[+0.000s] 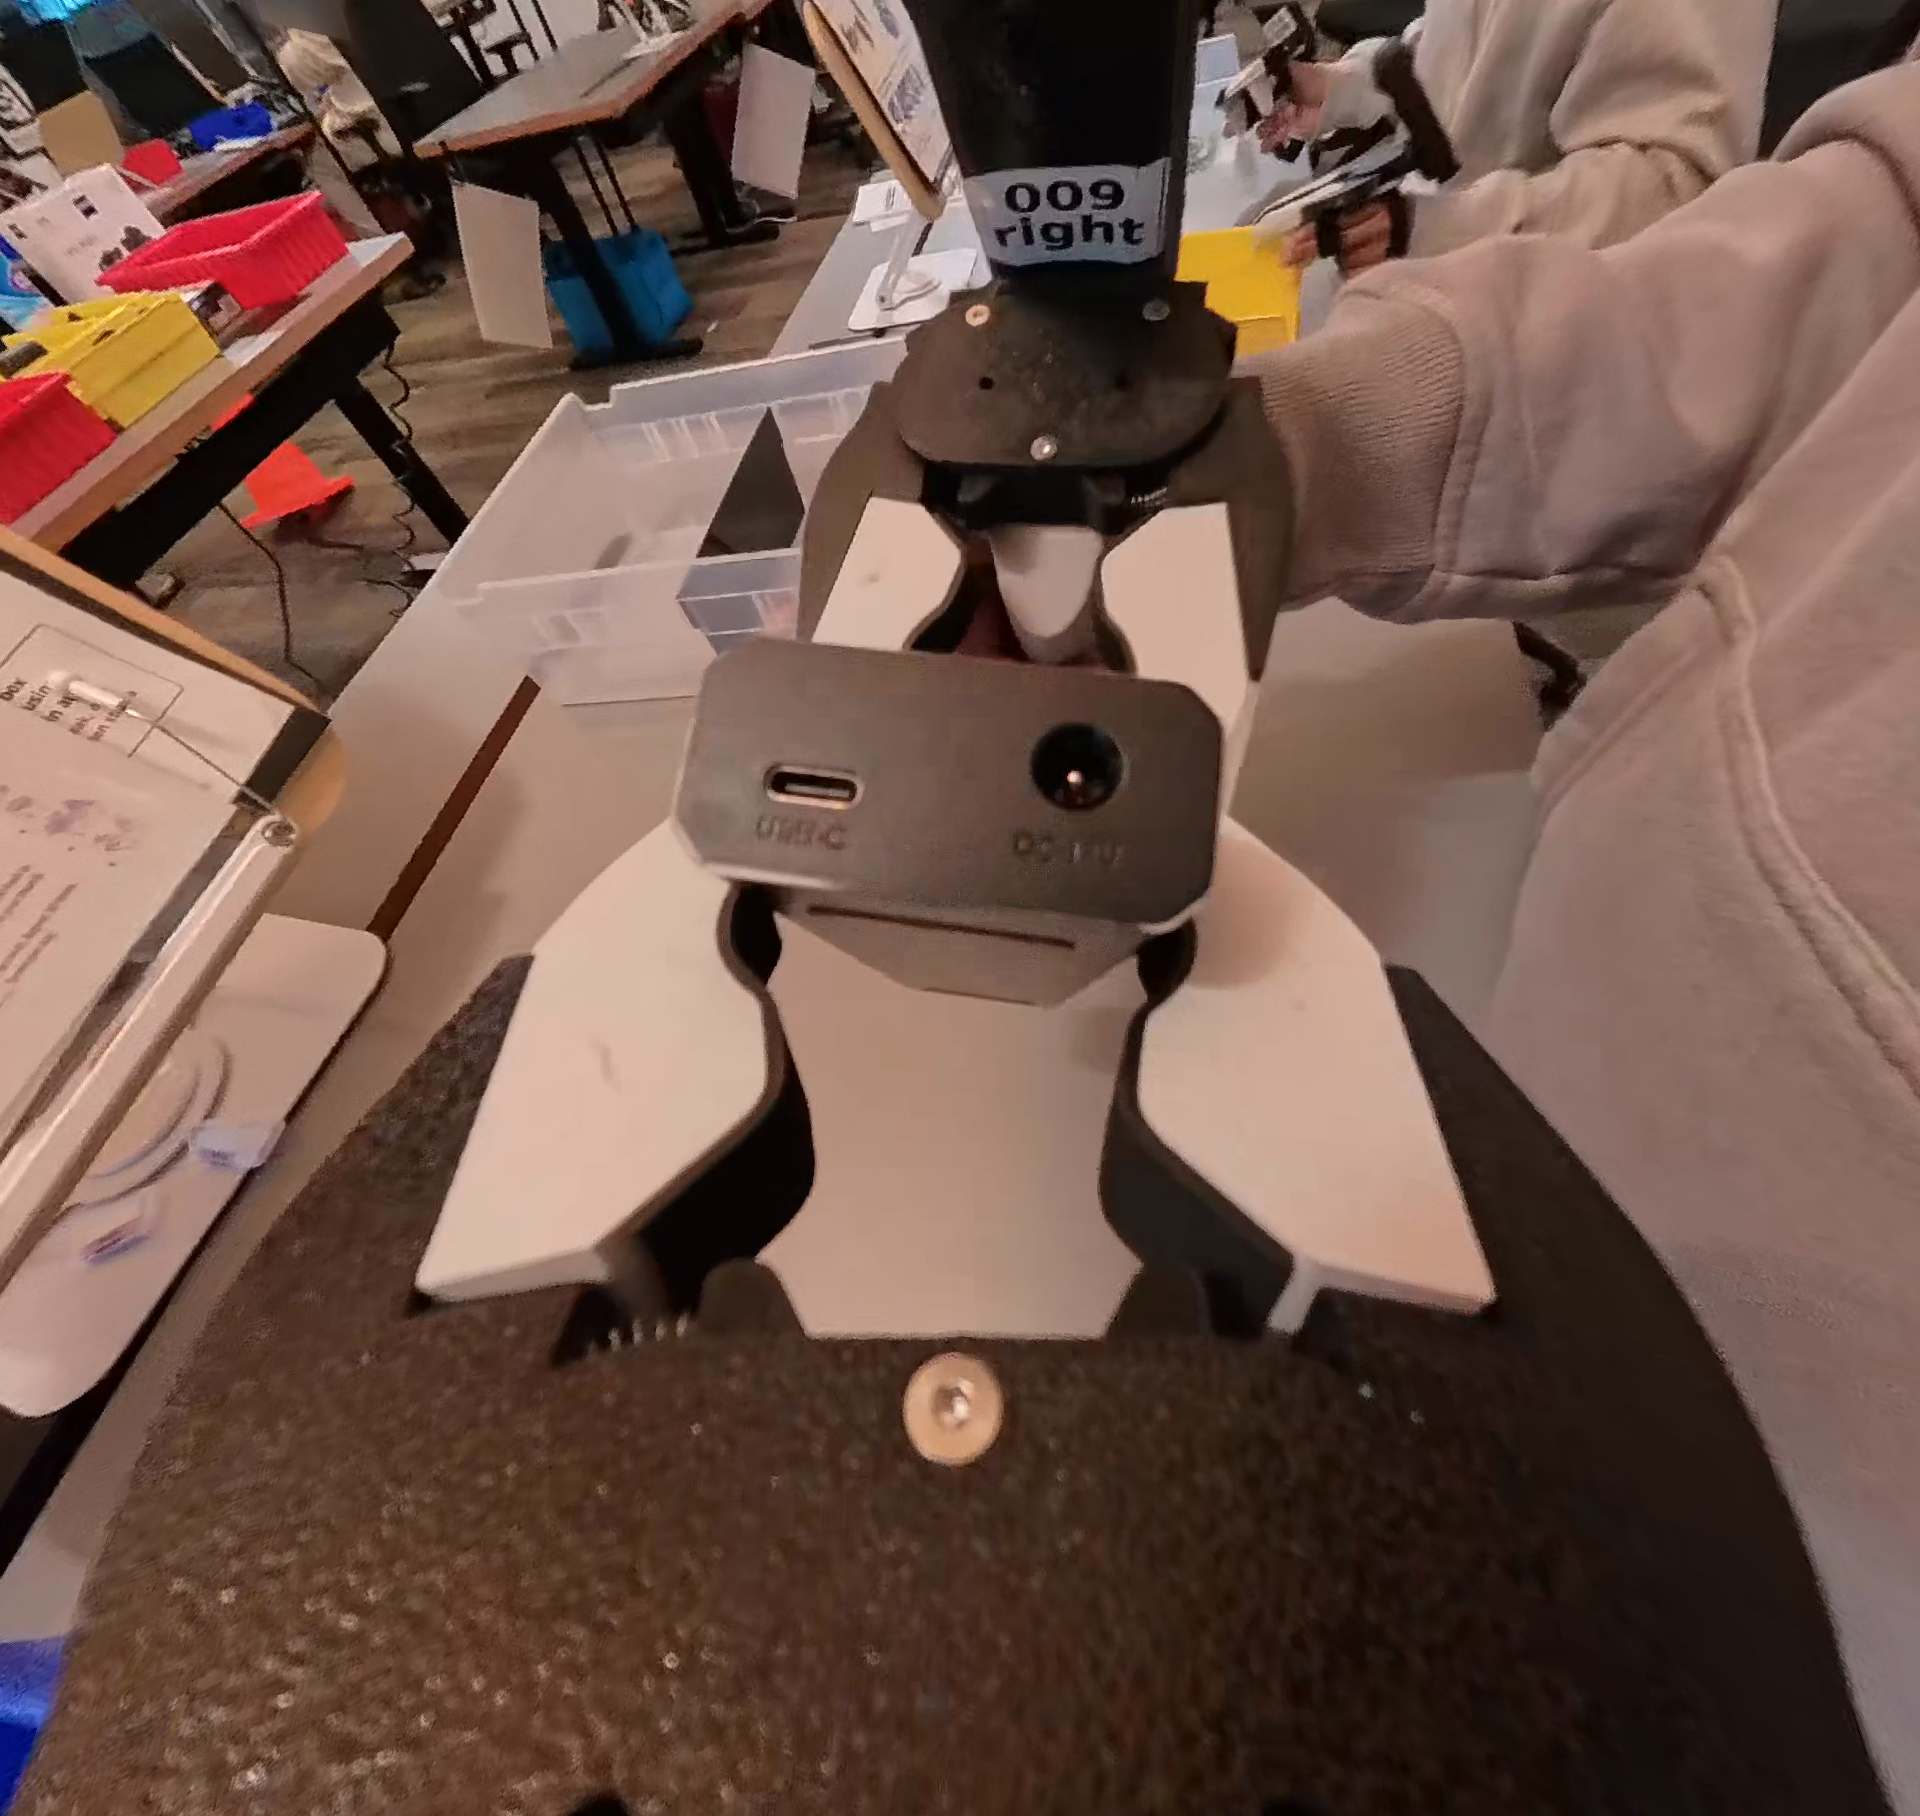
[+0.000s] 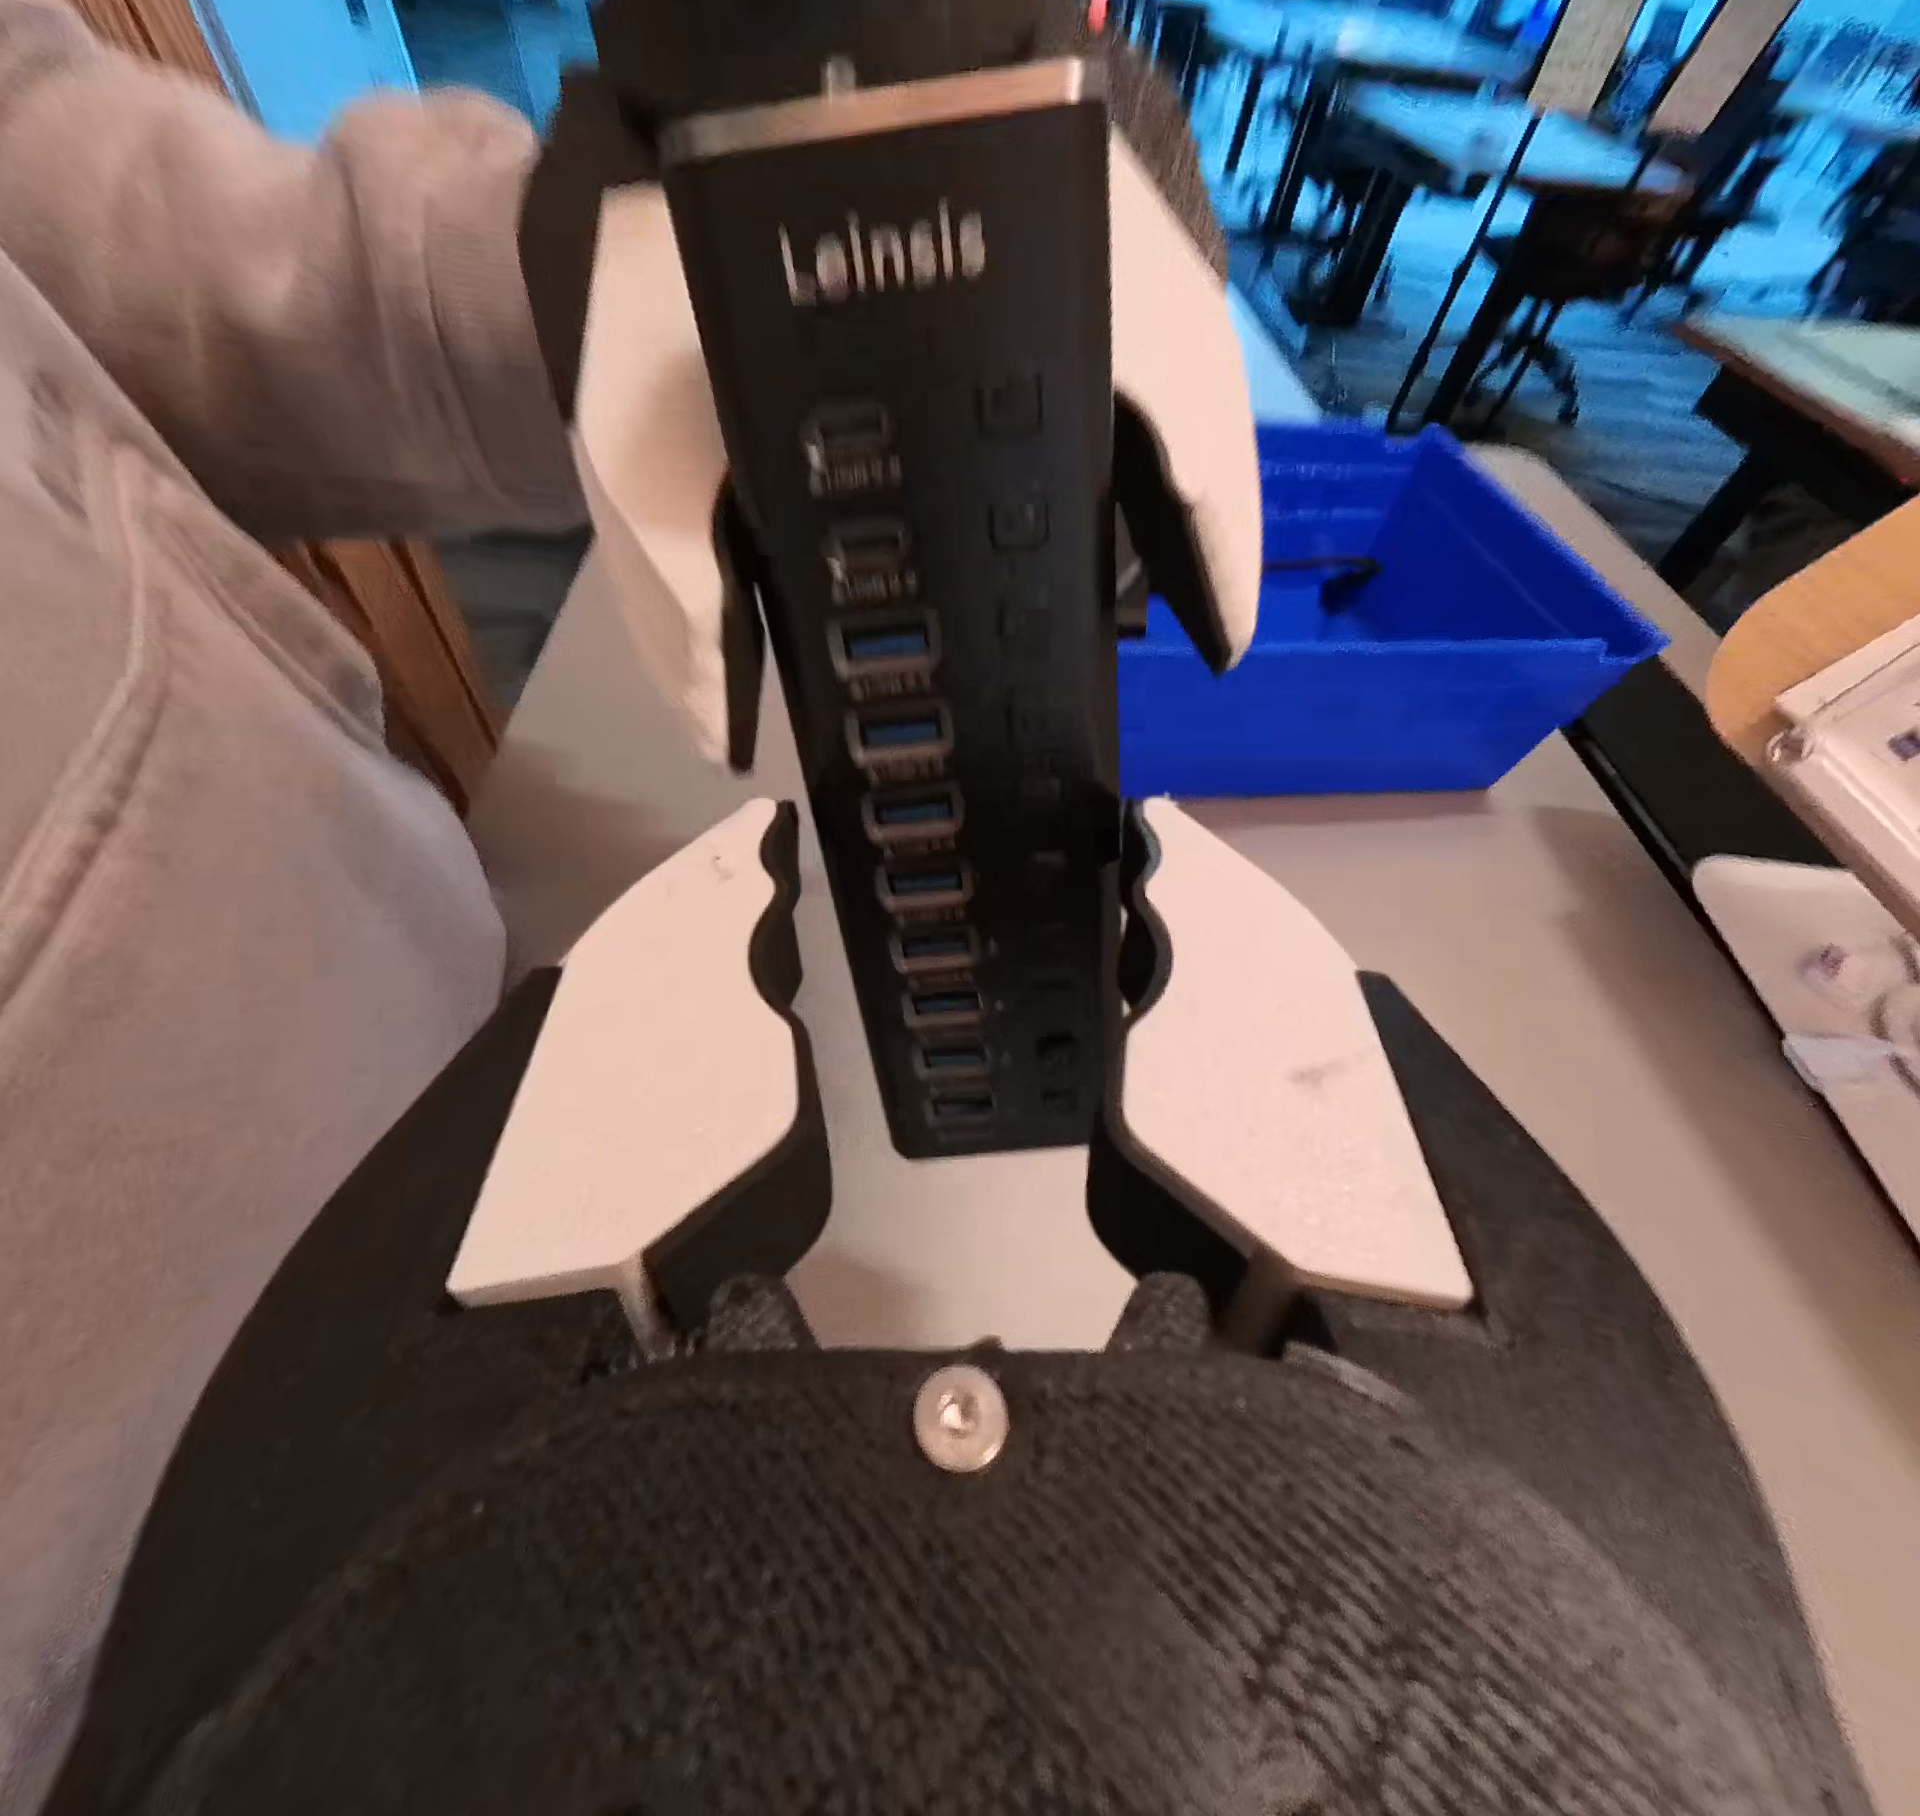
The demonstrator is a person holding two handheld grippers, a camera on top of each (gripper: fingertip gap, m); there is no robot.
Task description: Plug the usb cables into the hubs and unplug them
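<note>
A long black USB hub (image 2: 914,364) with a row of blue ports on its upper face is held in the air between both grippers, above the white table (image 2: 1403,935). My right gripper (image 2: 956,893) is shut on the sides of its near end. My left gripper (image 2: 966,686) is shut on the far end. In the left wrist view the hub's end face (image 1: 945,790), with a small oval port and a round socket, sits at my left gripper (image 1: 956,893), and the right gripper (image 1: 1039,623) faces it from behind the hub. No cable is plugged in.
A blue bin (image 2: 1403,686) with a black cable (image 2: 1340,571) in it stands behind the hub. A clear plastic box (image 1: 644,540) and a sheet on a stand (image 1: 125,831) are on the table. Beige sleeves (image 1: 1558,416) flank the grippers. Another person's gloved hands (image 1: 1330,145) work farther back.
</note>
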